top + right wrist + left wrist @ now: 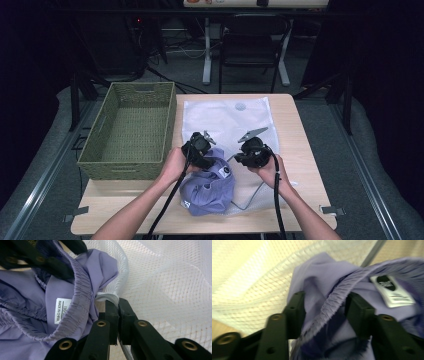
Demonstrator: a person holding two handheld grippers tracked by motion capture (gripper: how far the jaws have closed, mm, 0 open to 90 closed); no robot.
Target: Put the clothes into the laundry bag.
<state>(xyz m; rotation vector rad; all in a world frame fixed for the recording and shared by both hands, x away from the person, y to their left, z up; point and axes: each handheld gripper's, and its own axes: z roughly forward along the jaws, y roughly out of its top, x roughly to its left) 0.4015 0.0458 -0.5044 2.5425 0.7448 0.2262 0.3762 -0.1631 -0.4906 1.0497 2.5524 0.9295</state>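
Note:
A lilac garment [210, 189] with an elastic waistband and a white label [61, 310] lies bunched at the mouth of a white mesh laundry bag [230, 117] on the table. My left gripper [325, 307] hangs over the garment's upper edge. Its jaws stand apart, with the gathered waistband [337, 298] and loose cloth running between them and no clear pinch. My right gripper [117, 305] is shut on the thick white rim of the mesh bag [107, 297], just right of the garment. In the high view the left gripper [199, 150] and the right gripper [253, 153] face each other across the garment.
A green woven basket [169, 127] stands on the left half of the wooden table [295, 145], close to my left hand. The mesh bag spreads back across the table's middle. Chairs and table legs stand on the floor beyond the far edge.

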